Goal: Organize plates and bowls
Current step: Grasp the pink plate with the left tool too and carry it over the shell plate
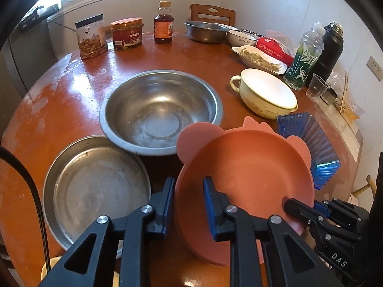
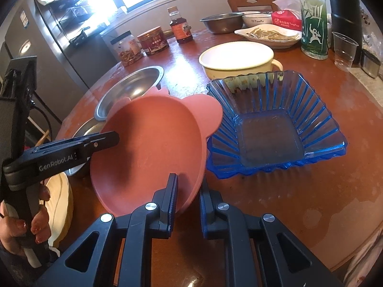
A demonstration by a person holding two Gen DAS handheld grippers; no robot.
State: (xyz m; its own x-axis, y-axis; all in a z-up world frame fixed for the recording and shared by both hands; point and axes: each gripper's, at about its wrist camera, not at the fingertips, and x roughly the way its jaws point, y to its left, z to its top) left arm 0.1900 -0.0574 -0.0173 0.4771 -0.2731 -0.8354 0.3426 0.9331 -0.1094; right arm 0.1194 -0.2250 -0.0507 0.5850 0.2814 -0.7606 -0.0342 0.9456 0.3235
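A pink plate [image 1: 246, 179] with round ears hangs tilted above the red-brown table [image 1: 59, 107], held at two spots on its rim. My left gripper [image 1: 189, 198] is shut on the near left rim. My right gripper [image 1: 296, 209] is shut on the near right rim. In the right wrist view the pink plate [image 2: 153, 148] fills the middle, with my right gripper [image 2: 189, 196] clamped on its near edge and my left gripper [image 2: 112, 138] reaching in from the left. A deep steel bowl [image 1: 162, 110] and a flat steel pan [image 1: 95, 186] lie behind the plate. A blue ribbed glass bowl [image 2: 275, 124] stands to its right.
A cream lidded pot [image 1: 265, 93] sits behind the blue bowl. Jars [image 1: 92, 37], a sauce bottle [image 1: 163, 24], another steel bowl [image 1: 205, 32], a dish of food [image 1: 258, 58], a green bottle [image 1: 305, 57], a black flask [image 1: 331, 50] and a plastic cup [image 2: 343, 50] line the far edge. Pale plates [image 2: 59, 203] lie near a hand [image 2: 14, 227].
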